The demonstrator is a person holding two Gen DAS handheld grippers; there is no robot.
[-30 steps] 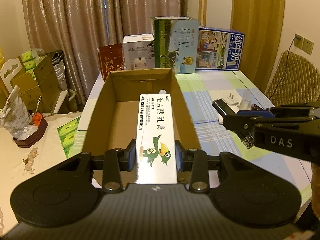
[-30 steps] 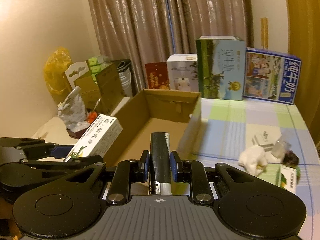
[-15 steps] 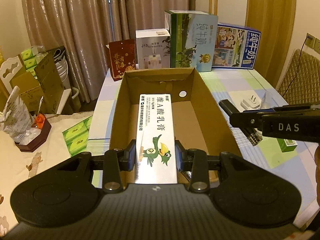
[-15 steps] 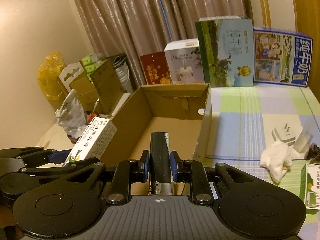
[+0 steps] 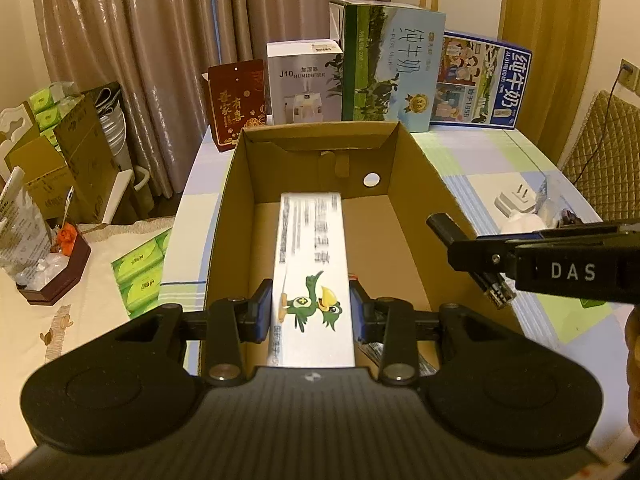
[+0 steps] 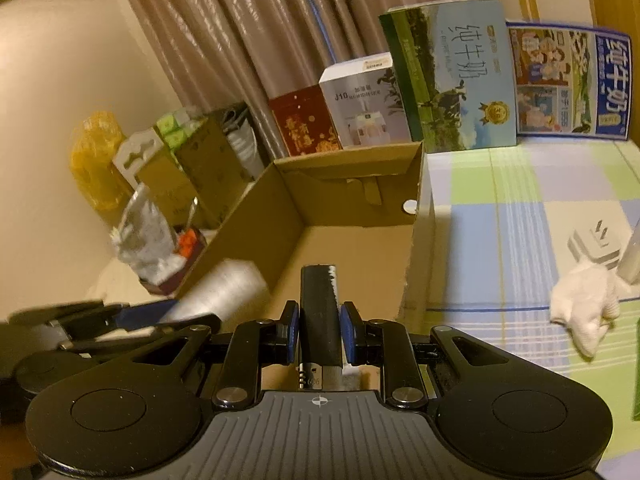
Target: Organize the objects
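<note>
My left gripper (image 5: 312, 312) pinches a long white carton printed with a green cartoon bird (image 5: 312, 276), blue pads pressed on its two long sides. The carton points forward over the open brown cardboard box (image 5: 416, 168), its far end above the box floor; whether it touches the floor I cannot tell.

My right gripper (image 6: 320, 334) is pressed together on a slim dark flat bar with a glossy face (image 6: 318, 312), held lengthwise, its tip over the near part of the same box. In the left view this bar (image 5: 444, 226) hangs over the box's right wall, clamped in the black jaws marked "DAS" (image 5: 480, 258).

Box contents: bare cardboard floor in the part I can see, nothing lying on it there; the near floor is hidden behind the grippers. A round hole shows in the far wall.

The box stands on a table with a blue, green and cream checked cloth (image 6: 520, 208). To its right on the cloth: a white plug adapter (image 6: 596, 246) and a crumpled white cloth (image 6: 584, 308), touching or nearly so.

Behind the box, in a row: a dark red gift box with gold lettering (image 5: 238, 106), a white humidifier box (image 5: 306, 82), a tall green-and-blue milk carton case (image 5: 390, 66) and a blue milk case (image 5: 480, 82).
</note>
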